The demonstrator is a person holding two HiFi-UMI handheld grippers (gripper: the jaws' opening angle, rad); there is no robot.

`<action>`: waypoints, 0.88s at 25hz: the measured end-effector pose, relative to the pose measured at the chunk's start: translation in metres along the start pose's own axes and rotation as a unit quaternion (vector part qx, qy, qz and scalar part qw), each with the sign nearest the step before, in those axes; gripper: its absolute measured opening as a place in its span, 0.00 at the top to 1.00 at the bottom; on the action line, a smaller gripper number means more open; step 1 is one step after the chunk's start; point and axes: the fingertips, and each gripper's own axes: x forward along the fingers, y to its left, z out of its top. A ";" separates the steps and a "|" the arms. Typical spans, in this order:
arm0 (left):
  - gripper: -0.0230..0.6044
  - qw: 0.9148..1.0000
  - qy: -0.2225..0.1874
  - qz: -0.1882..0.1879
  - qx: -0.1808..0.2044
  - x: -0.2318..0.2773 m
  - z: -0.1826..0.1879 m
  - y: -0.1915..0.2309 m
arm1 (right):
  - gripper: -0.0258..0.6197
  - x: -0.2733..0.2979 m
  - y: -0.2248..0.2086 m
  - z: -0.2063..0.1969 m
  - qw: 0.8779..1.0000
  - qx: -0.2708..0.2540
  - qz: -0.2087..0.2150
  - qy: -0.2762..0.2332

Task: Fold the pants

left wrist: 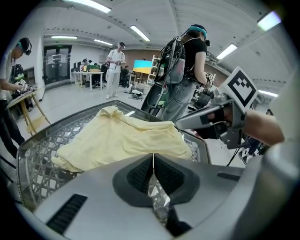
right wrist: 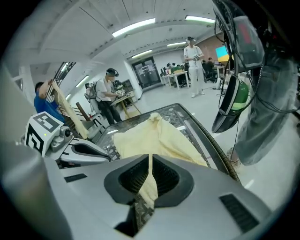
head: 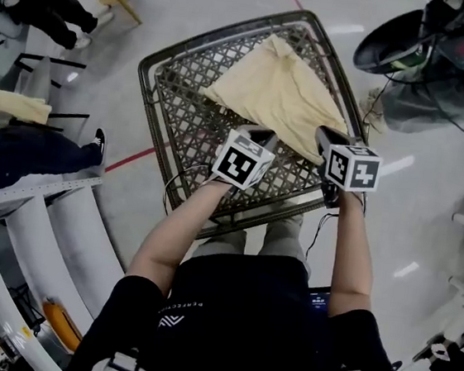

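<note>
The dark square lattice-top table (head: 157, 72) fills the head view's upper centre, giving the pale yellow cloth pants (head: 281, 86) a flat bed; your right gripper (head: 325, 135) and left gripper (head: 259, 132) each clamp their lower edge, likely to fold it over

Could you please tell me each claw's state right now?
Left claw: closed on an edge of the pants.
Right claw: closed on the pants.

bright ceiling strips (right wrist: 133, 27) overhead, fisheye warp @ edges.
</note>
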 end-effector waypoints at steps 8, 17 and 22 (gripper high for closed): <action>0.94 0.999 0.009 0.007 -0.032 0.041 0.010 -0.019 | 0.89 0.015 -0.040 0.003 0.997 -0.030 0.059 0.042; 0.94 0.998 0.027 -0.014 -0.050 0.072 0.006 -0.052 | 0.89 0.023 -0.051 -0.009 0.979 -0.096 0.149 0.104; 0.83 0.997 0.034 -0.023 -0.060 0.085 0.005 -0.066 | 0.89 0.030 -0.045 -0.017 0.960 -0.167 0.184 0.130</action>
